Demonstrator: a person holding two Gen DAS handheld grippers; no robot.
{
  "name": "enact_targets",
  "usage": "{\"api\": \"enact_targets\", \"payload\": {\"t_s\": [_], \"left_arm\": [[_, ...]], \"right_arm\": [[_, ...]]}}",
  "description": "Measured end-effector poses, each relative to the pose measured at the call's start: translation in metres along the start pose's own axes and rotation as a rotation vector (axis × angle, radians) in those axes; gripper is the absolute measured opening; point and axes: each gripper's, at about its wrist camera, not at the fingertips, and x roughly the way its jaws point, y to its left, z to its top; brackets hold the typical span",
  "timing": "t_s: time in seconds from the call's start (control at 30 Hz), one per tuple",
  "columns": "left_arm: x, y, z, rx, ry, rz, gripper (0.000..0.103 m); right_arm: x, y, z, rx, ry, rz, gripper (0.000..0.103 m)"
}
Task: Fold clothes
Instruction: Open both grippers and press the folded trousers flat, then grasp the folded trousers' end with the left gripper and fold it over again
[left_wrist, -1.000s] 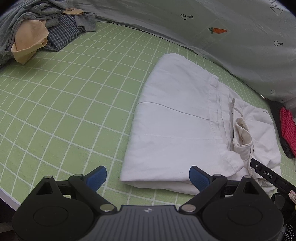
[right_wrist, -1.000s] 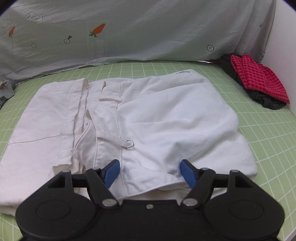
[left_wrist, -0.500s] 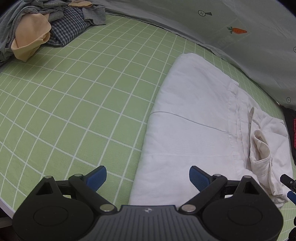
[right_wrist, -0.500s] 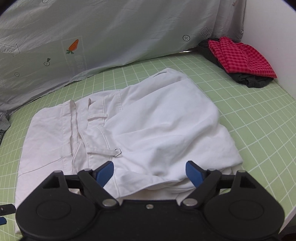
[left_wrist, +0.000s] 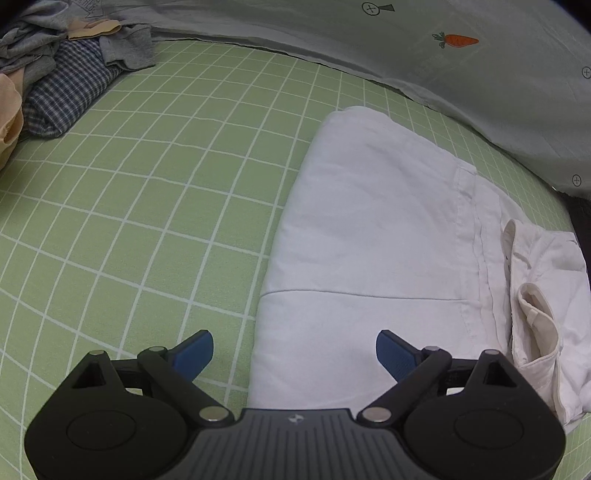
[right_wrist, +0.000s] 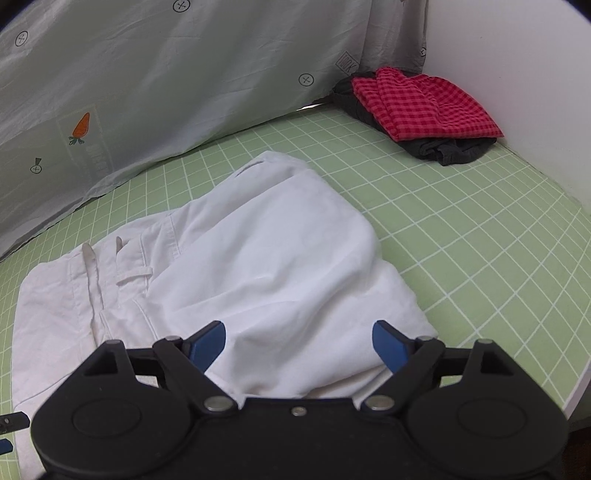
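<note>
A pair of white trousers (left_wrist: 369, 229) lies folded on the green checked sheet (left_wrist: 129, 192). In the left wrist view its left folded edge runs up the middle, and the waistband lies at the right. My left gripper (left_wrist: 294, 354) is open and empty, above the near left corner of the trousers. In the right wrist view the trousers (right_wrist: 258, 266) fill the centre, with belt loops at the left. My right gripper (right_wrist: 298, 341) is open and empty, above the near right part of the cloth.
A pile of unfolded clothes (left_wrist: 55, 85), grey, blue checked and peach, lies at the far left. A folded red checked garment on a dark one (right_wrist: 424, 107) lies in the far right corner by the white wall. A grey carrot-print sheet (right_wrist: 166, 92) hangs along the back.
Both grippers have let go of the trousers and drawn back and up. The right view has swung right, toward the red garment. The trousers lie still.
</note>
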Motion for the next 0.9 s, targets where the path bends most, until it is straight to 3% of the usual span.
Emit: {"api": "enact_targets", "payload": {"t_s": [0.03,0.1,0.27,0.33,0.37,0.4,0.47,0.5,0.7,0.8,0.9], "left_arm": [[0.003,-0.003,0.001,0.022,-0.001,0.002,0.092],[0.007,-0.006,0.003,0.042,0.000,0.005,0.078],[0.013,-0.007,0.002,0.046,-0.010,-0.033,0.071],[0.012,-0.008,0.002,0.046,-0.017,-0.041,0.061],[0.010,-0.008,0.002,0.033,-0.022,-0.043,0.051],[0.009,-0.006,0.003,0.013,-0.023,-0.059,0.034],[0.004,0.001,0.005,-0.042,-0.026,-0.124,0.013],[0.001,0.005,0.007,-0.082,-0.026,-0.172,0.010],[-0.051,-0.010,0.019,-0.160,-0.135,-0.426,0.007],[-0.078,-0.041,0.026,-0.150,-0.193,-0.583,0.007],[-0.083,-0.078,0.032,-0.194,-0.186,-0.751,0.007]], "right_arm": [[0.000,-0.001,0.001,0.006,0.000,-0.006,0.087],[0.001,-0.002,0.002,0.011,0.003,-0.013,0.087],[0.004,-0.004,0.000,0.012,0.018,-0.014,0.087],[0.005,-0.007,0.000,0.016,0.022,-0.010,0.087],[0.005,-0.008,0.001,0.020,0.023,-0.008,0.087],[0.006,-0.010,0.001,0.025,0.024,-0.005,0.087],[0.007,-0.015,0.001,0.035,0.029,0.003,0.087],[0.007,-0.017,0.001,0.041,0.032,0.008,0.087],[0.010,-0.033,0.006,0.047,0.038,0.032,0.087],[0.012,-0.043,0.010,0.045,0.037,0.042,0.087],[0.014,-0.059,0.015,0.055,0.037,0.046,0.087]]}}
